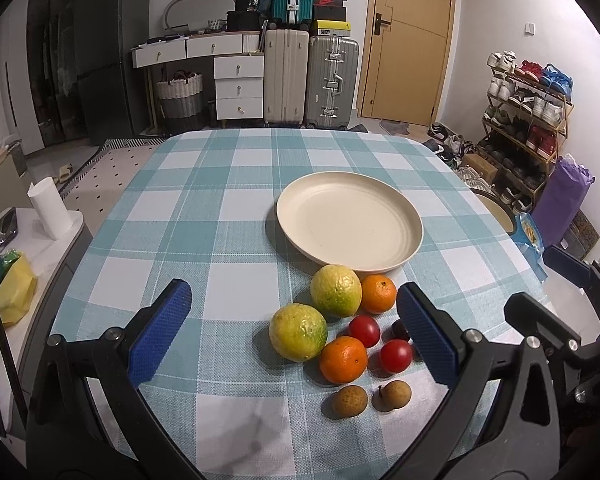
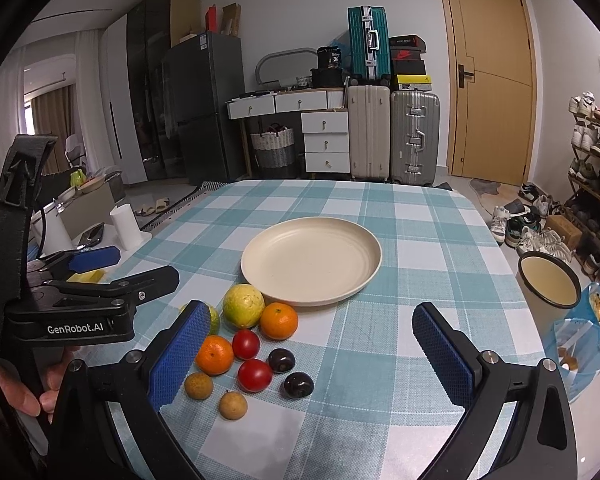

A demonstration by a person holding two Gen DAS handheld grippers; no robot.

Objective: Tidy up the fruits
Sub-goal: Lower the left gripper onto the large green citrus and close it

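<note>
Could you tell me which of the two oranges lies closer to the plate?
The far orange, beside the yellow-green fruit, lies just off the plate rim; the other orange sits nearer the cameras.

Plate [image 2: 311,261] mid-table [image 2: 420,220], fruits [image 2: 256,344] clustered just before it; bowl [image 2: 550,278] off right
</note>
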